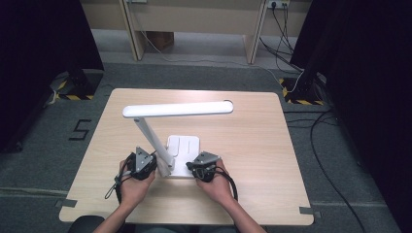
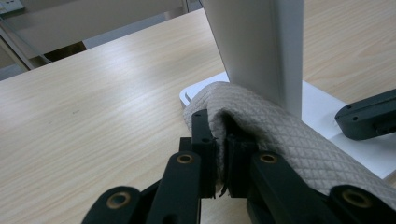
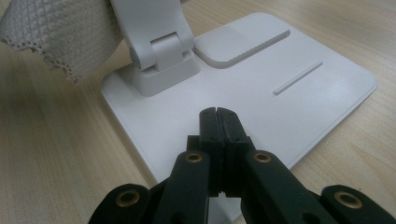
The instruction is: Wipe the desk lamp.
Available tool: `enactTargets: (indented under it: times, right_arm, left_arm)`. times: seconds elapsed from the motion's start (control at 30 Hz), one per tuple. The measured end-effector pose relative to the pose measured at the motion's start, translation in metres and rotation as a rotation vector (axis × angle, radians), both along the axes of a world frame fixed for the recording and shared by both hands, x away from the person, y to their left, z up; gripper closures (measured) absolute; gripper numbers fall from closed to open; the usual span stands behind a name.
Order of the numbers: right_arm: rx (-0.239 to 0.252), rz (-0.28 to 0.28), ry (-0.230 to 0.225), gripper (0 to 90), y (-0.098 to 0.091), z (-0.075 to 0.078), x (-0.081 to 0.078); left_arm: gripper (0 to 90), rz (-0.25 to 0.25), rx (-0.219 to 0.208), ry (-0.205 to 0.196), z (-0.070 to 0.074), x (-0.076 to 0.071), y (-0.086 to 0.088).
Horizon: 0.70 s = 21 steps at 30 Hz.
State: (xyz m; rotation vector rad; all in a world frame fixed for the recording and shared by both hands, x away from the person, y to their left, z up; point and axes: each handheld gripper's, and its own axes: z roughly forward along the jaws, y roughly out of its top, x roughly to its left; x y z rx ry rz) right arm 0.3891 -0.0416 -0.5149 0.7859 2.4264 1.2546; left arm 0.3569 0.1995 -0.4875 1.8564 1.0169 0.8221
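Observation:
A white desk lamp stands on the table, with its long head [image 1: 177,109] level above a slanted arm [image 1: 151,136] and a flat square base [image 1: 187,145]. My left gripper [image 2: 220,126] is shut on a fold of a beige quilted cloth [image 2: 285,137], which lies against the foot of the lamp arm [image 2: 261,46]. In the high view the left gripper [image 1: 156,168] sits at the left of the arm's hinge. My right gripper [image 3: 218,113] is shut with nothing between its jaws, its tips resting on the lamp base [image 3: 289,70] near the hinge [image 3: 163,53]. The cloth [image 3: 60,32] hangs at the upper left there.
The light wooden table [image 1: 252,126] has bare room to the left, right and behind the lamp. Both of the person's hands come in at the near edge. Black stands, cables and tape marks lie on the grey floor around the table.

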Motion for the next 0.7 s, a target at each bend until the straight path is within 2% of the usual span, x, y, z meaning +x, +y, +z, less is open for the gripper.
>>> enactTargets:
  times: [0.53,0.7]
  right_arm:
    - [0.0,-0.001,-0.003,90.0,0.0,0.0,0.0]
    - [0.0,-0.001,-0.003,90.0,0.001,0.0,0.0]
  left_arm:
    - [84.6,-0.023,0.037,0.053,-0.017,0.003,-0.005]
    - [84.5,-0.039,0.052,0.086,-0.022,0.002,-0.007]
